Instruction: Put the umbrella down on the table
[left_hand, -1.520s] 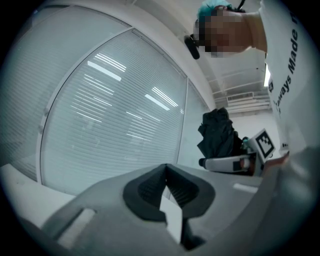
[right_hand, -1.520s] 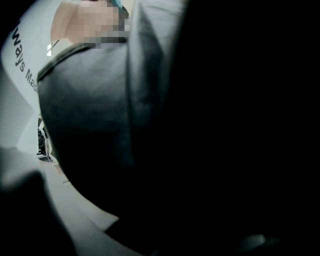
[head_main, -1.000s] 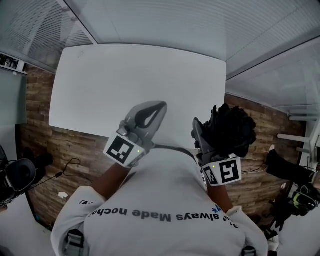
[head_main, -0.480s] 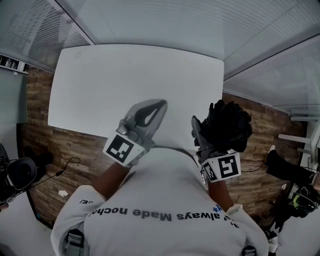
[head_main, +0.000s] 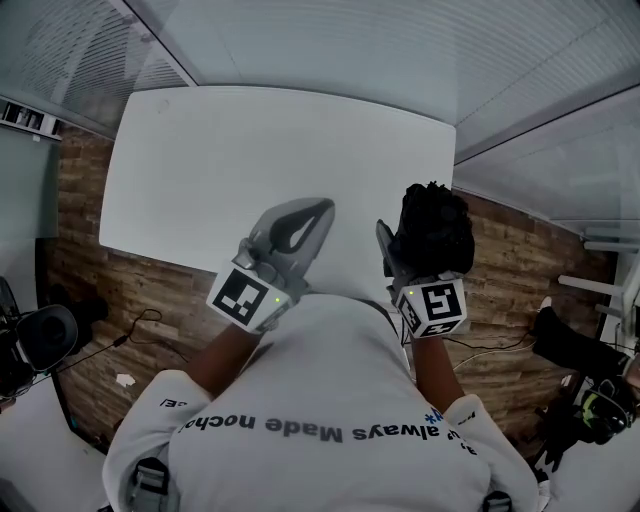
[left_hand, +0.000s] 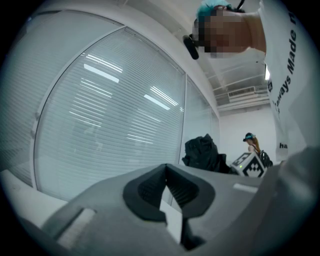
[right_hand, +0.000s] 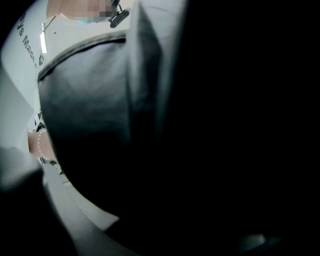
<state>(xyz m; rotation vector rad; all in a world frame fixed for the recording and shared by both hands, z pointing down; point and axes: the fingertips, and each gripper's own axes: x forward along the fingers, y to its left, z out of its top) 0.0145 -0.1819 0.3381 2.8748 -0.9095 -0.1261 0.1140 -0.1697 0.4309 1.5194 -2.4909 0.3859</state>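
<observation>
head view: one umbrella (head_main: 435, 232), one table (head_main: 200, 170)

Wooden floor (head_main: 130, 295), slatted blinds (left_hand: 110, 120), distant capped person (left_hand: 252, 145)

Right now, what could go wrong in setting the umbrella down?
The umbrella, held in the right tongs, hangs at the table's right edge, seemingly partly over the floor; released there, it may slip off. Its black fabric fills the right gripper view, so the landing spot is unseen there.

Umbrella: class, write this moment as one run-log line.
right gripper: jaws shut on umbrella | umbrella: at table edge, unreleased | left gripper: jaws shut, empty
</observation>
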